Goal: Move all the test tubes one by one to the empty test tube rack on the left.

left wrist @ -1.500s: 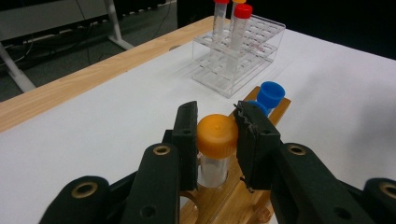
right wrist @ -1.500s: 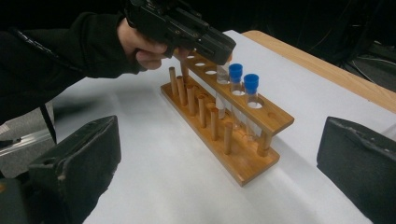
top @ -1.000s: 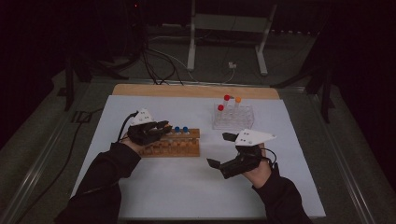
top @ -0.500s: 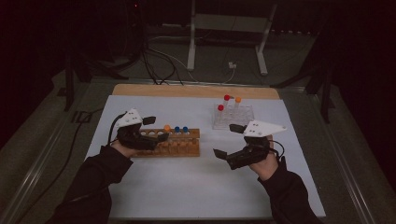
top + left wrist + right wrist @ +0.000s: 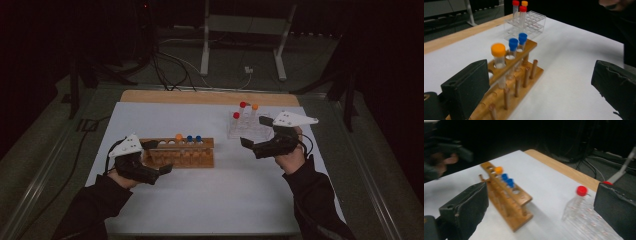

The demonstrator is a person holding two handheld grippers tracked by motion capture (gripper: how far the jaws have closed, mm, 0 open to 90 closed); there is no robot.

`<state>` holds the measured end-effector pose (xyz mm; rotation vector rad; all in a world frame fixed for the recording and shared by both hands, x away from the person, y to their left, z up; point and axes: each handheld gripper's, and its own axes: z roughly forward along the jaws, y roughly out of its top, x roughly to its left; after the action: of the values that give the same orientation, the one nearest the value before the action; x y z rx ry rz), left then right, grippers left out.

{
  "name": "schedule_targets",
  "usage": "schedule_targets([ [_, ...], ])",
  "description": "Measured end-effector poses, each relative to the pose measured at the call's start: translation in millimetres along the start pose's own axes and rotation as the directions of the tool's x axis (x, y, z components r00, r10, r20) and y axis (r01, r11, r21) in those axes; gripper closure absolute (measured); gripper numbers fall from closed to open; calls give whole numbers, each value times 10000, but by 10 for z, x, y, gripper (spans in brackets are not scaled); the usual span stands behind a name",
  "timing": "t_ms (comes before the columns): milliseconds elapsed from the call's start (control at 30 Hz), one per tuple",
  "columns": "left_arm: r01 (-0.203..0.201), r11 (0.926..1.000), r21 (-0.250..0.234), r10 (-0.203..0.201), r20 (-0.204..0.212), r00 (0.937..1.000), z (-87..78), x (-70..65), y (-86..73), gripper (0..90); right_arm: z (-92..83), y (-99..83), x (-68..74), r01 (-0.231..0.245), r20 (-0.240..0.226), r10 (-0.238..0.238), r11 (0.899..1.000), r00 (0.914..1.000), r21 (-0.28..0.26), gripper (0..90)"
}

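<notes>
A wooden rack (image 5: 182,152) lies mid-table and holds an orange-capped tube (image 5: 178,136) and two blue-capped tubes (image 5: 189,138). My left gripper (image 5: 159,157) sits at the rack's left end; its jaws have just been opening and stand wide apart with nothing pressed between them. In the left gripper view (image 5: 541,92) the rack (image 5: 519,72) and the orange-capped tube (image 5: 498,50) stand just ahead. My right gripper (image 5: 255,132) hovers open beside the clear rack (image 5: 247,129), which holds red-capped (image 5: 243,105) and orange-capped tubes. The right gripper view (image 5: 539,212) shows a red cap (image 5: 581,190) close by.
White paper (image 5: 210,200) covers the table, with a bare wooden strip (image 5: 210,96) along the far edge. A metal stand (image 5: 240,25) and cables lie on the floor beyond. In the right gripper view the other hand's gripper (image 5: 456,148) shows far off.
The left gripper has let go over the wooden rack and drawn back to the left, uncovering the orange-capped tube. The right gripper has moved away from me toward the clear rack.
</notes>
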<state>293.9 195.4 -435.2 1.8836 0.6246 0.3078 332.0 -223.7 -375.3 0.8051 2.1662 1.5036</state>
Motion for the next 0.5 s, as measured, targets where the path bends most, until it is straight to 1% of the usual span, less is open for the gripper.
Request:
schedule_targets([
  [67, 64, 10000, -59, -64, 66, 10000, -27, -16, -59, 25, 21, -3, -76, -58, 151, 58, 10000, 9999, -48, 0],
  [100, 89, 10000, -28, -89, 10, 10000, -34, -27, -87, 25, 39, -5, -121, -93, 280, 94, 9999, 9996, -43, 0],
  [167, 111, 9999, 27, -111, 75, 9999, -47, -46, -139, 25, 65, -16, -195, -174, 400, 177, 9998, 9990, -87, 0],
  [233, 105, 9999, 77, -105, 37, 9999, -55, -66, -181, 25, 97, -31, -265, -231, 601, 239, 9996, 9979, -132, 0],
  [333, 112, 9999, 65, -112, 25, 9999, -65, -85, -218, 25, 153, -60, -375, -314, 927, 322, 9995, 9952, -106, 0],
  [400, 49, 9999, 92, -49, -32, 10000, -70, -110, -228, 25, 195, -84, -444, -393, 1040, 398, 9992, 9938, -71, 0],
  [433, 30, 10000, 64, -30, 36, 10000, -75, -117, -230, 25, 214, -98, -473, -469, 1125, 473, 9989, 9925, -58, 0],
  [500, -70, 10000, 52, 71, -84, 9999, -80, -140, -231, 25, 244, -124, -526, -585, 1192, 591, 9982, 9911, -92, 0],
])
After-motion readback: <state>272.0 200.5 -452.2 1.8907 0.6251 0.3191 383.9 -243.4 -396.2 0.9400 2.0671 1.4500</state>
